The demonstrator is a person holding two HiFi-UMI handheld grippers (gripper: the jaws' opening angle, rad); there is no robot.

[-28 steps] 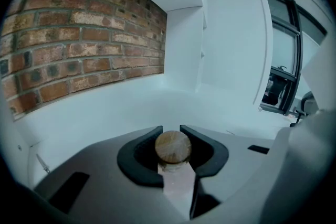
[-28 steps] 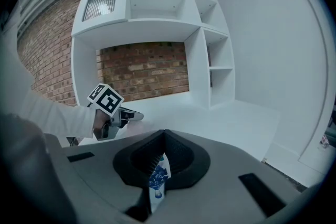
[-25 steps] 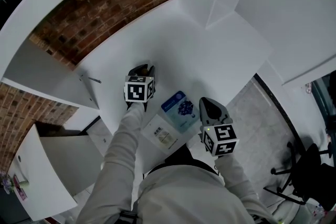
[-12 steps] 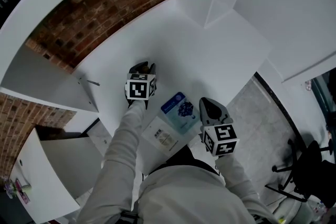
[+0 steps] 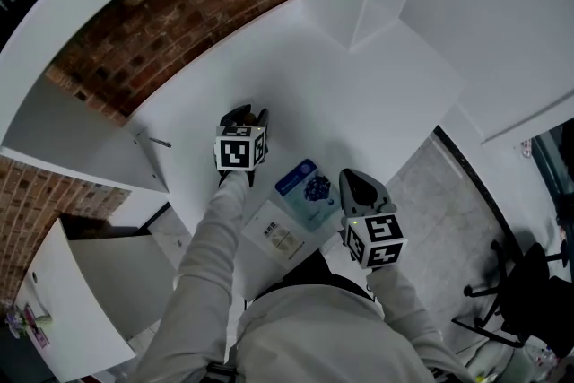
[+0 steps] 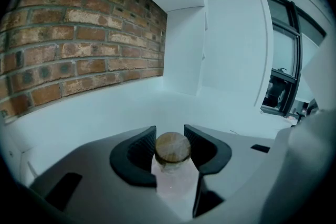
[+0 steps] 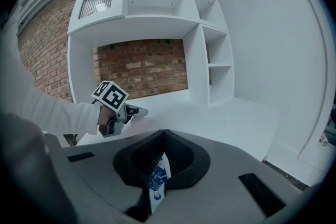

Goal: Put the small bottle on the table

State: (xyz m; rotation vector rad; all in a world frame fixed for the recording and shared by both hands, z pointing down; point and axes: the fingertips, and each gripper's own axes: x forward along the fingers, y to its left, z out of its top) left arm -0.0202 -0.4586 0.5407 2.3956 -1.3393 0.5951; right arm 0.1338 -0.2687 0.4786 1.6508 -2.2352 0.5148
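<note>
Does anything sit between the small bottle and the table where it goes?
Nothing visible does: the small bottle sits between the left gripper's jaws, which have just been opening, with bare white table around it.

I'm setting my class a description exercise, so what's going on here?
A person works at a white table with a gripper in each hand. The left gripper has a small clear bottle with a round brown stopper between its jaws, which have just been opening; it looks released. The right gripper is clamped on a flat blue-and-white packet.
</note>
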